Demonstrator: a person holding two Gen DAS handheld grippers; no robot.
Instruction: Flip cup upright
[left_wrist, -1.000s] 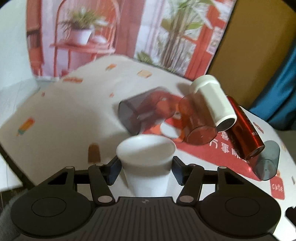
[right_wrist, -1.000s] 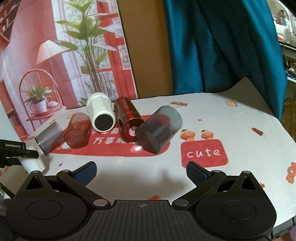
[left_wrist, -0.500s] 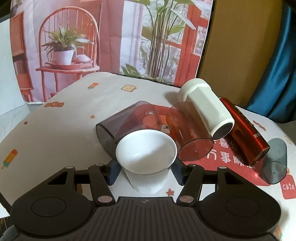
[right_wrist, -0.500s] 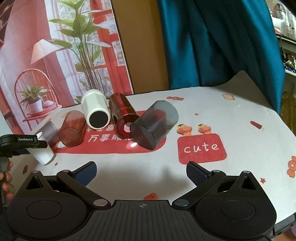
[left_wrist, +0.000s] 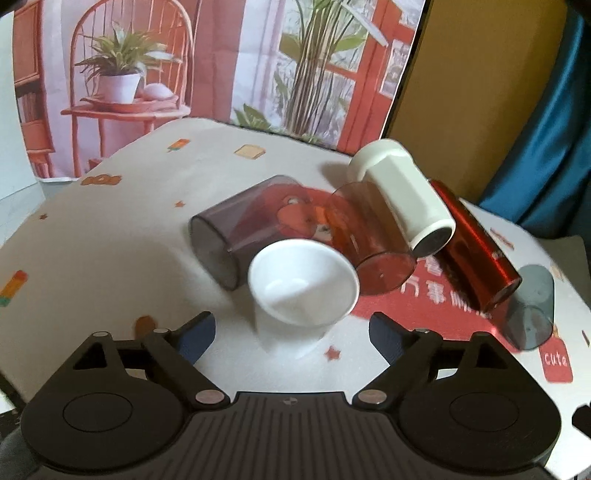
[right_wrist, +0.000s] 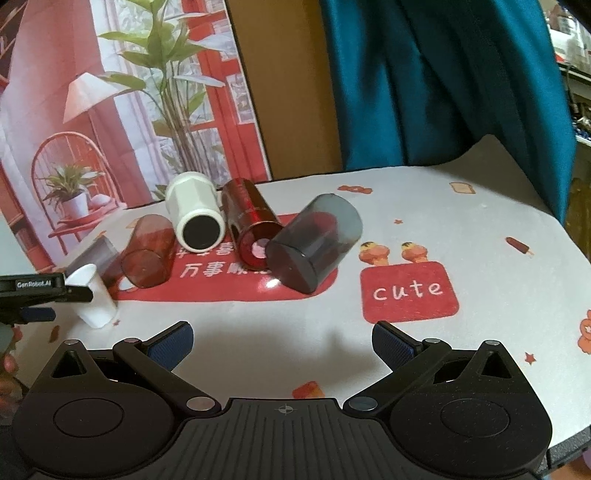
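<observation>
A small white cup (left_wrist: 301, 291) stands upright on the table, mouth up, just ahead of my left gripper (left_wrist: 291, 328). The left jaws are open wide and clear of the cup on both sides. The same cup shows in the right wrist view (right_wrist: 93, 295) at the far left, with the left gripper's tip beside it. My right gripper (right_wrist: 282, 341) is open and empty, hovering over the table's front.
Several cups lie on their sides in a row behind the white cup: a grey clear one (left_wrist: 236, 236), a brown clear one (left_wrist: 369, 251), a white tumbler (left_wrist: 406, 199), a red metallic one (left_wrist: 476, 251) and a dark grey one (right_wrist: 314, 247). The table edge (right_wrist: 576, 417) runs at the right.
The left jaws have opened and let go of the white cup, which now stands on the table. The left gripper has drawn back slightly. The right gripper has barely moved.
</observation>
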